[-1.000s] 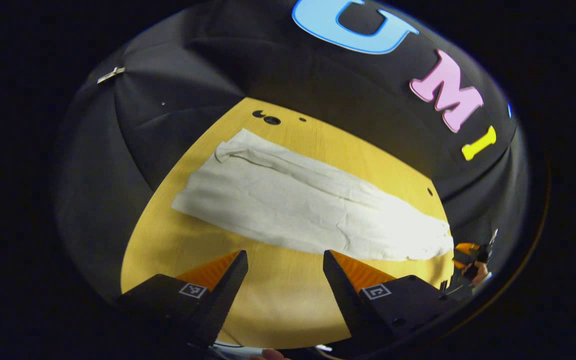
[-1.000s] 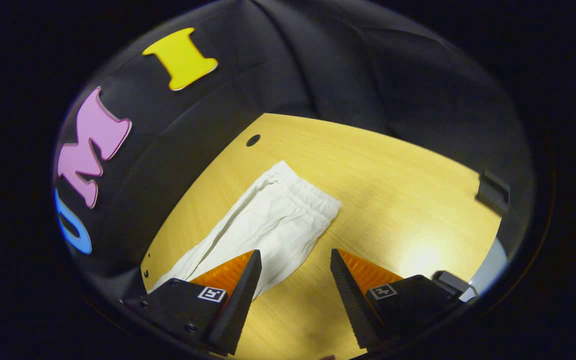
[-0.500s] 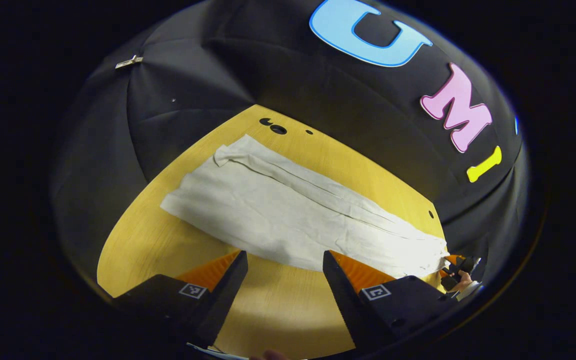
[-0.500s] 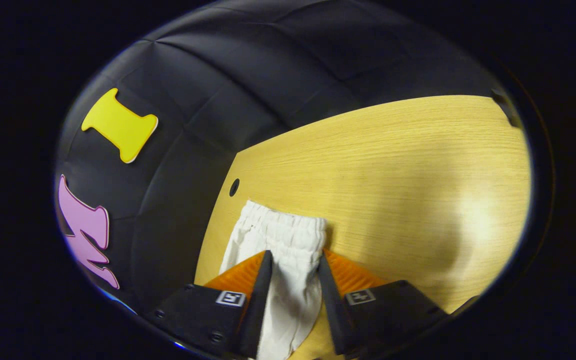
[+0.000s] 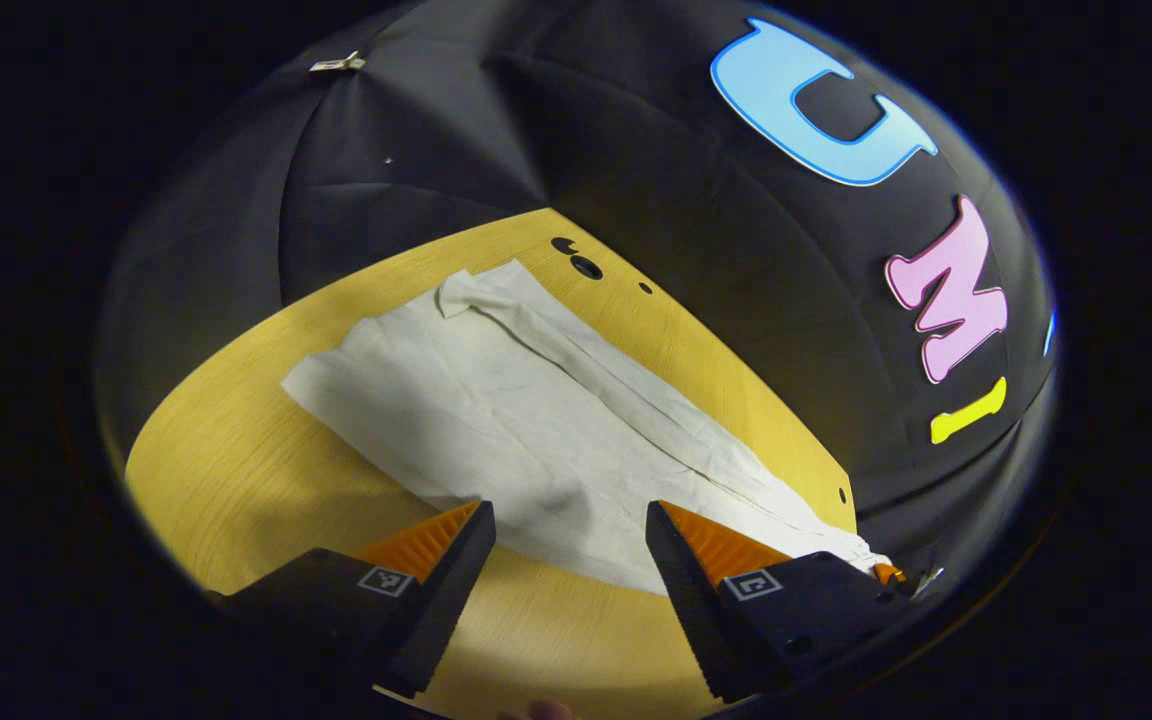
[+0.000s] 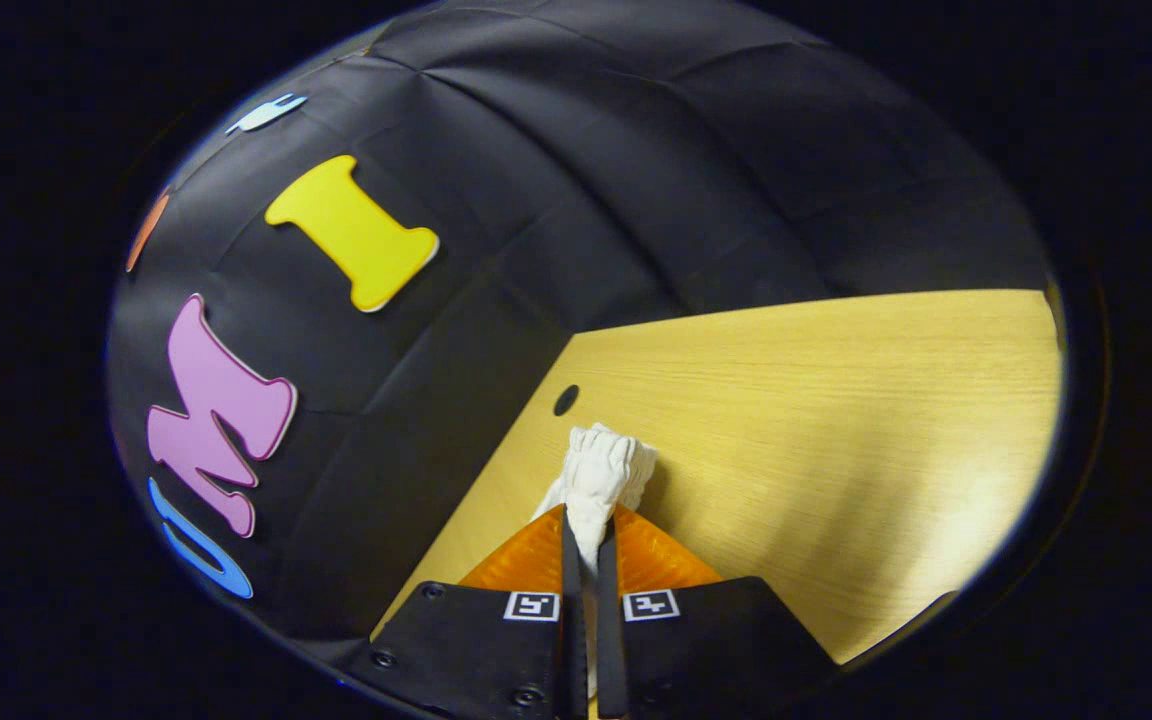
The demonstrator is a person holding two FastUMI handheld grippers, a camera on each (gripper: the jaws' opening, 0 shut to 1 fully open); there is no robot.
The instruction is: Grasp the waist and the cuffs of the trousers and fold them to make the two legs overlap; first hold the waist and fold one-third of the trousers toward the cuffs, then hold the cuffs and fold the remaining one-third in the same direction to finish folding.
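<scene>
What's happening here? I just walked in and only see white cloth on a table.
A person is folding white trousers on a wooden table with two handheld tools. The right tool is shut on the bunched waist. The left tool is open, its fingers at the near edge of the trouser leg, gripping nothing. The trousers lie flat lengthwise; no thirds fold is made yet.

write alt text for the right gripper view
The right hand-held gripper is shut on the bunched waist of white trousers, pinched between its two fingers over a yellow wooden table, with the booth's black cloth wall behind.
</scene>
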